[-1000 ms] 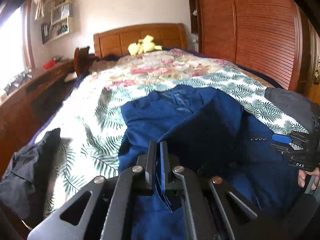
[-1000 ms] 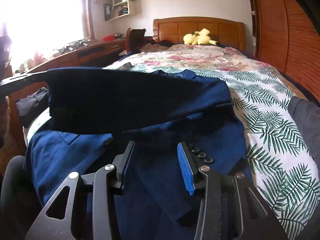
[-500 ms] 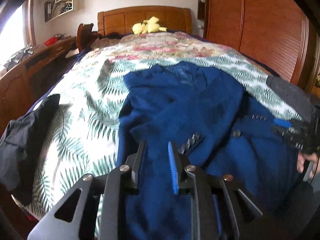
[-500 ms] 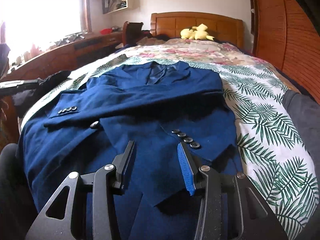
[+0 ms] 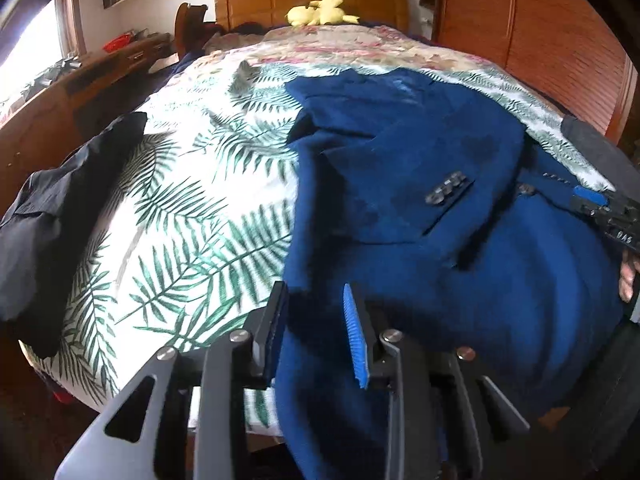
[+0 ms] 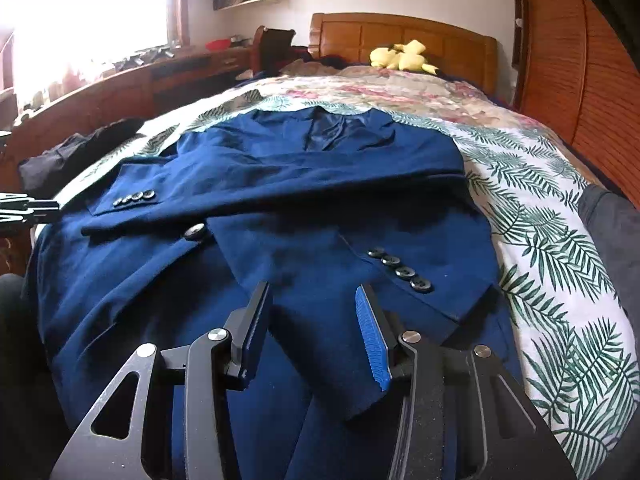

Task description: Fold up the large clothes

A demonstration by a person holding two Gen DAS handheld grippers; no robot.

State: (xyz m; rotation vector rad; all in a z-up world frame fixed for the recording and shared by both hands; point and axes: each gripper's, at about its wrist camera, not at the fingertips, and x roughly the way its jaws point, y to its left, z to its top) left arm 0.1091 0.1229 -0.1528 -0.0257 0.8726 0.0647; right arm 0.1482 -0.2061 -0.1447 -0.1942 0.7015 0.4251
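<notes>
At the far left of the bed (image 5: 192, 200), a dark garment (image 5: 60, 208) is lying on the leaf-patterned cover, well apart from the blue jacket (image 6: 304, 184). You are holding the left claw (image 5: 316, 320) released, with its two blue-padded fingers (image 5: 354, 332) parted over the near left edge of the jacket, where the cloth is meeting the cover; nothing is sitting between them. The jacket is spreading across the near middle of the bed, collar pointing to the wooden headboard (image 6: 404, 40). One sleeve is lying folded across the chest, its cuff buttons (image 6: 134, 198) ending at the left side, and the other sleeve is lying lower (its four cuff buttons (image 6: 400, 270) are showing just beyond your right claw). You are holding the right claw (image 6: 316, 320) released too, hovering above the lower front of the jacket and gripping no cloth. At the right edge of the bed a grey cloth (image 6: 612, 232) is resting beside the jacket. Far back, a yellow plush toy (image 6: 402, 56) is sitting against the headboard.
</notes>
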